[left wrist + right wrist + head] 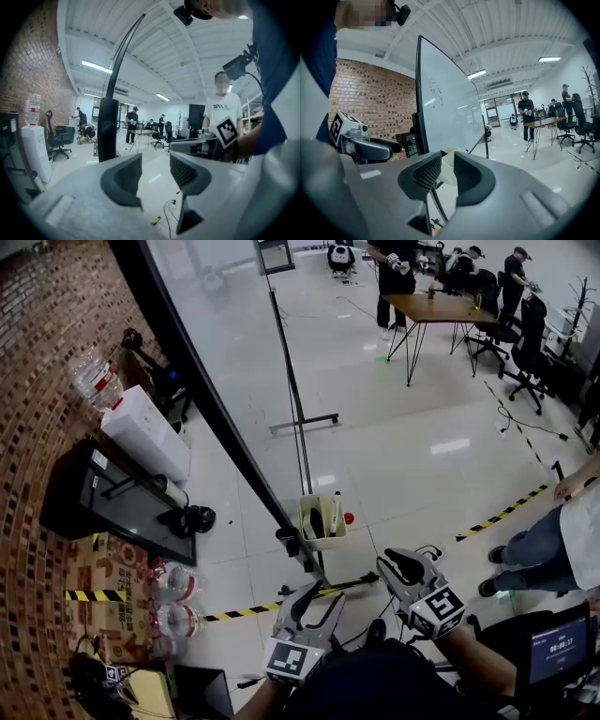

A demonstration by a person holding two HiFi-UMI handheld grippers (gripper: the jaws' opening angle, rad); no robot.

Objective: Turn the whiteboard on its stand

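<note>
The whiteboard (234, 352) stands edge-on in the head view, and its black frame slants down to a corner near the floor. A cream marker tray (323, 518) hangs at that corner, and the stand's thin black leg (298, 418) runs behind it. My left gripper (317, 594) is just below the corner, open, with nothing between its jaws. In the left gripper view this gripper (155, 173) is beside the board's black edge (108, 126). To the right of the corner is my right gripper (398, 563), shut and empty. In the right gripper view it (447, 173) points at the tray (449, 159) and the board face (445, 108).
A water dispenser (145, 432) and a black screen unit (122, 502) stand along the brick wall at left, with water bottles (173, 601) below. Yellow-black tape (502, 514) crosses the floor. A person (562, 531) stands at right. A table (441, 307) with people is far back.
</note>
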